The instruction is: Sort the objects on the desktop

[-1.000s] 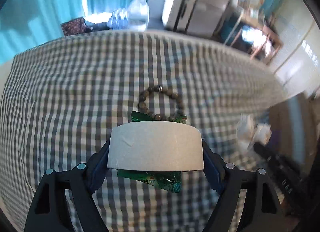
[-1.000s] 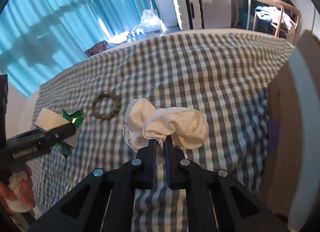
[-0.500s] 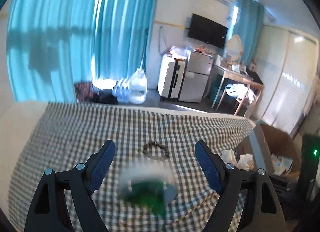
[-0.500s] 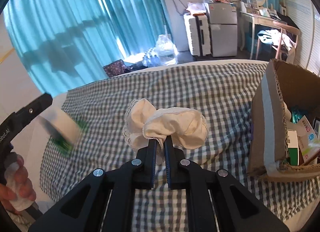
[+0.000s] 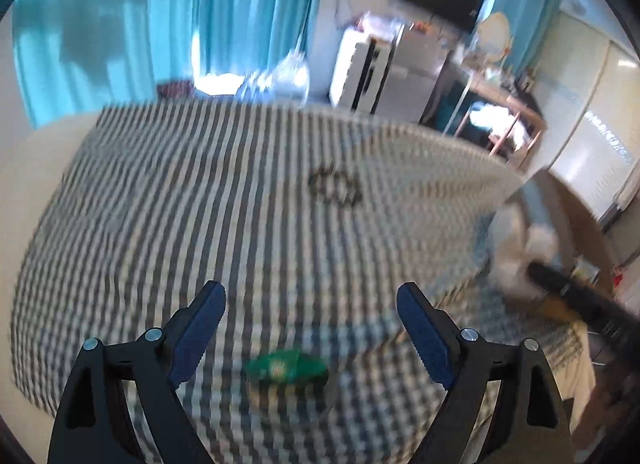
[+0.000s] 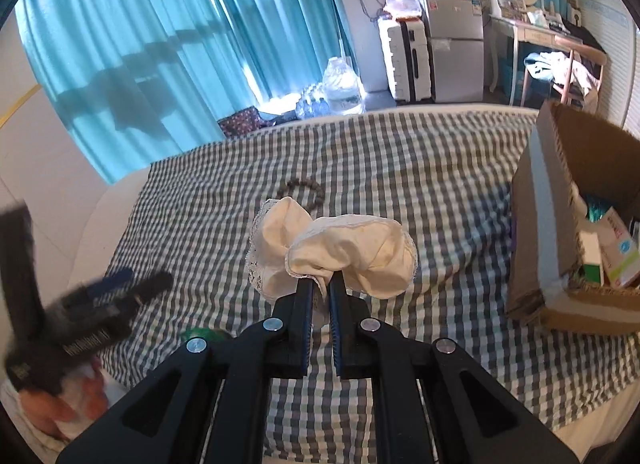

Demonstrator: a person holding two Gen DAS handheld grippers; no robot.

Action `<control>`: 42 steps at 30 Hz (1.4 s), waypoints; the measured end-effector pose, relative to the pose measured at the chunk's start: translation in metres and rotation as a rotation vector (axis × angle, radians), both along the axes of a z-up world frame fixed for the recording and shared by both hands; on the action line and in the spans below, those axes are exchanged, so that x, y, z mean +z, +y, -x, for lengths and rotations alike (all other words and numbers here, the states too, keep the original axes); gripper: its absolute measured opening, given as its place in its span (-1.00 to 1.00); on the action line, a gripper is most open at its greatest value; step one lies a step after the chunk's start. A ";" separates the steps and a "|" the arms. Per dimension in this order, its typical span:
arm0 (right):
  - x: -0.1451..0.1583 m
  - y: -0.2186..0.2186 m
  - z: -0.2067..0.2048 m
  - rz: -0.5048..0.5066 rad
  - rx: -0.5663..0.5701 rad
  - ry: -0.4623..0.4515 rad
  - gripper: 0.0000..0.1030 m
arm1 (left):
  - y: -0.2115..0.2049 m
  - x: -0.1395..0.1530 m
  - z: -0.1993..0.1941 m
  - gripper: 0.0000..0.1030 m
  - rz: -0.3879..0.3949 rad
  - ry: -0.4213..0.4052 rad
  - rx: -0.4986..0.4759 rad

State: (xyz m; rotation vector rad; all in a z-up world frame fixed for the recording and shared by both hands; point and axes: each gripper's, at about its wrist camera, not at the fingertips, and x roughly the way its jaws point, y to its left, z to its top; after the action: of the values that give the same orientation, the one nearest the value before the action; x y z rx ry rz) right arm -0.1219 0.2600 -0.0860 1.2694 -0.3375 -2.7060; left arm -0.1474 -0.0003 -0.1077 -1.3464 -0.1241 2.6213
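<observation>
My left gripper (image 5: 311,290) hovers over the checked tablecloth (image 5: 224,224), its jaws opening with nothing between them. A green packet (image 5: 286,370) lies on the cloth just below the fingers, blurred. The white tape roll cannot be made out clearly. A bead bracelet (image 5: 335,187) lies farther back on the cloth. My right gripper (image 6: 320,288) is shut on a cream lace-edged cloth (image 6: 348,252) and holds it above the table. The left gripper (image 6: 120,288) shows blurred at the left of the right wrist view, with the bracelet (image 6: 304,188) partly hidden behind the cloth.
An open cardboard box (image 6: 536,224) with several small packages inside stands at the table's right end. A hand (image 6: 60,412) shows at the lower left. Beyond the far edge are blue curtains (image 6: 180,44), water bottles (image 6: 340,88), a suitcase (image 6: 408,60) and a small fridge (image 6: 456,48).
The left gripper let go of the tape roll and green packet, opened wider and pulled back from the table. The right gripper rose with the cloth, bringing the box into view.
</observation>
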 end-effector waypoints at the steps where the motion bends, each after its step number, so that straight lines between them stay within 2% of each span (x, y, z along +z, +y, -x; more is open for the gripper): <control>1: -0.005 0.001 0.001 -0.001 0.000 -0.008 -0.85 | 0.002 -0.010 -0.007 0.75 0.012 -0.021 0.003; 5: -0.020 0.001 0.007 0.003 0.005 -0.040 -0.85 | 0.003 -0.046 -0.020 0.75 0.035 -0.090 0.001; 8: -0.024 0.004 0.011 0.002 0.007 -0.048 -0.85 | 0.006 -0.063 -0.026 0.75 0.042 -0.106 0.000; 10: -0.027 0.002 0.013 0.002 0.009 -0.056 -0.85 | 0.010 -0.072 -0.025 0.67 0.036 -0.115 -0.005; 12: -0.031 0.001 0.013 -0.003 0.013 -0.064 -0.85 | 0.016 -0.079 -0.023 0.28 0.055 -0.122 -0.010; 13: -0.032 0.001 0.013 -0.007 0.013 -0.067 -0.85 | 0.018 -0.082 -0.021 0.17 0.071 -0.122 -0.010; 15: -0.035 0.001 0.014 -0.009 0.013 -0.075 -0.85 | 0.018 -0.087 -0.016 -0.45 0.069 -0.128 -0.014; 18: -0.038 0.000 0.015 -0.010 0.011 -0.083 -0.85 | 0.016 -0.094 -0.013 -0.48 0.081 -0.146 -0.018; 23: -0.040 -0.002 0.014 -0.013 0.019 -0.086 -0.85 | 0.009 -0.094 -0.009 -0.48 0.034 -0.161 -0.018; 25: -0.040 -0.003 0.015 -0.014 0.022 -0.087 -0.85 | 0.008 -0.093 -0.008 -0.35 0.025 -0.165 -0.013; 27: -0.042 -0.004 0.015 -0.017 0.024 -0.092 -0.85 | 0.008 -0.093 -0.008 0.09 0.014 -0.158 -0.006; 28: -0.044 -0.004 0.014 -0.018 0.025 -0.094 -0.85 | 0.008 -0.093 -0.007 0.10 0.015 -0.149 0.001; 30: -0.046 -0.004 0.014 -0.020 0.024 -0.100 -0.85 | 0.010 -0.094 -0.003 0.08 0.023 -0.141 0.002; 31: -0.045 -0.004 0.015 -0.020 0.024 -0.103 -0.85 | 0.011 -0.095 -0.002 0.00 0.018 -0.141 -0.001; 32: -0.047 -0.004 0.014 -0.020 0.023 -0.105 -0.85 | 0.011 -0.095 0.000 -0.31 0.017 -0.144 -0.003; 37: -0.050 -0.001 0.014 -0.015 0.014 -0.111 -0.85 | 0.013 -0.091 0.002 -0.39 0.023 -0.122 -0.020; 40: -0.049 -0.001 0.015 -0.013 0.013 -0.109 -0.85 | 0.013 -0.073 -0.001 -0.39 0.024 -0.076 -0.019; 42: -0.045 -0.002 0.014 -0.014 0.014 -0.098 -0.85 | 0.012 -0.057 -0.002 -0.39 -0.003 -0.050 -0.020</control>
State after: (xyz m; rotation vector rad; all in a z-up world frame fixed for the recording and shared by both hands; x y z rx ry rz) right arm -0.1361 0.2581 -0.1310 1.4067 -0.3194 -2.6446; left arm -0.1450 0.0120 -0.1646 -1.4052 -0.1217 2.5712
